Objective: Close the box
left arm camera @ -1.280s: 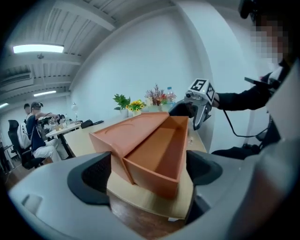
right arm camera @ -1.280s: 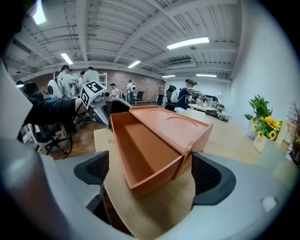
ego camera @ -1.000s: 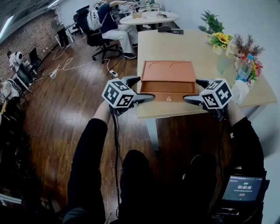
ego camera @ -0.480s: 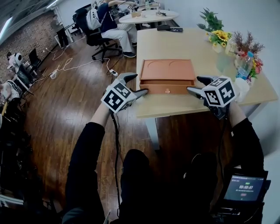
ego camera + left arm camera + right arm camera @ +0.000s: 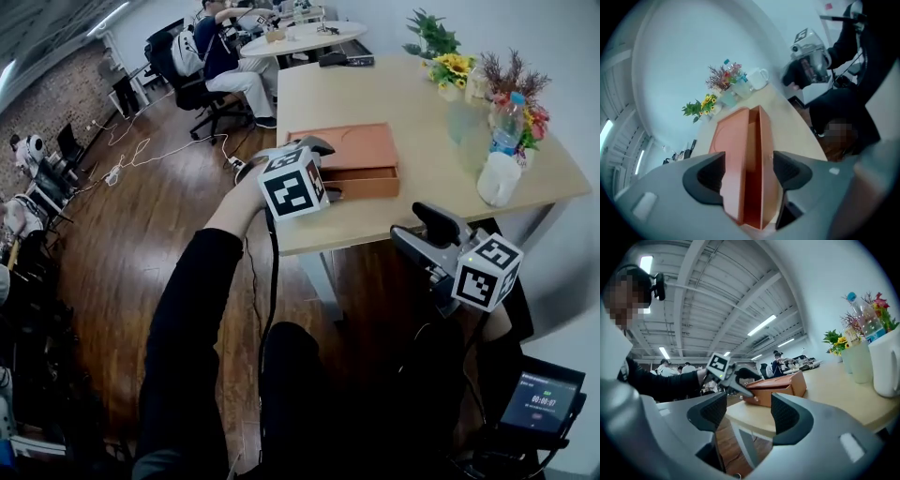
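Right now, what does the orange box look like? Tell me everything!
The orange box is flat and rectangular, maybe cardboard or wood. It lies level on the pale table, near the front edge. It is not quite shut: a dark gap shows along the front. The left hand-held gripper sits at its left end. Its jaws have just been closing, with the box's end between them, but no firm squeeze shows.

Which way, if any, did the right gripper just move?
Yes: the right gripper drew back from the box, off the table's front edge; its jaws have just been closing, empty.
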A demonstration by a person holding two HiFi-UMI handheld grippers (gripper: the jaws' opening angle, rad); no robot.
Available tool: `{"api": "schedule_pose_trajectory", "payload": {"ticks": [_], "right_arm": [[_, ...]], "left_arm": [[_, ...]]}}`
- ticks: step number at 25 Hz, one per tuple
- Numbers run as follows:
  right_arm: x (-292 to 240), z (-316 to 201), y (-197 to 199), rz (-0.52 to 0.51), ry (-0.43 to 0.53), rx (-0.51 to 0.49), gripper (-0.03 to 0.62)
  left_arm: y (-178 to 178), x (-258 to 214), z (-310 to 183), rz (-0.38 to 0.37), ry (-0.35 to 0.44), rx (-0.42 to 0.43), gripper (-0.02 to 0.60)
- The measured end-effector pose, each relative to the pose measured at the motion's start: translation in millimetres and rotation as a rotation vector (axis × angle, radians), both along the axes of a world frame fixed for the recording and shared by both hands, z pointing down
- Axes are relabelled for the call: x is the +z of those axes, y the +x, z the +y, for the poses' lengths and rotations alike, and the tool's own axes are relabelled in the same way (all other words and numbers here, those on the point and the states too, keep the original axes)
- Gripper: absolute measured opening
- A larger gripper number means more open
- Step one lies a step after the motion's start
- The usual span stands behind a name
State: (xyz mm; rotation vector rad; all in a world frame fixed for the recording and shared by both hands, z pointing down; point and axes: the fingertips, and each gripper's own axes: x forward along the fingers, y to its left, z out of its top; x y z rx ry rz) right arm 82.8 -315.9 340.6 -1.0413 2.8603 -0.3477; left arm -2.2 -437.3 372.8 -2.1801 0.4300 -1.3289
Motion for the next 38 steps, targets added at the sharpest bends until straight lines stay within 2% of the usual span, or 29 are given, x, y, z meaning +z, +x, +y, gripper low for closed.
{"api": "schedule_pose_trajectory", "payload": {"ticks": [3,5,8,16,18,21,25,29,31,33,35,38], "right_arm": [[23,35,-10,0.044,0.012,-0.031,0.298],[28,47,-13,0.017,0.01,-0.045,0.29],[28,52,-9,-0.031,0.009,-0.03,0.277],[33,47,2,-0.052,0.014,0.006,0.259],[36,49,1,-0.053,0.005,0.004,0.258],[41,58,3,-0.058,-0.012,0.006,0.254],[38,57,-3,-0.064,-0.001,-0.003,0.253],[40,54,-4,-0.063,-0.002,-0.005,0.253],[36,52,-1,-0.057,0.002,0.005,0.253],[31,49,2,-0.05,0.01,0.015,0.253],[26,47,4,-0.042,0.023,0.023,0.253],[12,44,3,-0.02,0.043,0.037,0.253]], "left_arm": [[-13,8,-10,-0.06,-0.066,-0.042,0.304],[-21,14,-12,-0.064,-0.142,-0.078,0.302],[-21,18,-15,-0.078,-0.169,-0.09,0.295],[-25,15,-32,-0.14,-0.061,-0.101,0.229],[-27,16,-37,-0.146,-0.034,-0.13,0.217],[-18,25,-31,-0.134,-0.003,-0.155,0.17],[-17,22,-30,-0.121,0.057,-0.165,0.166],[-20,21,-34,-0.086,0.053,-0.175,0.167],[-20,17,-35,-0.027,0.066,-0.185,0.167],[-19,1,-29,0.109,0.074,-0.196,0.167],[-20,-24,-13,0.293,0.07,-0.212,0.169],[-28,-69,31,0.611,0.042,-0.224,0.169]]}}
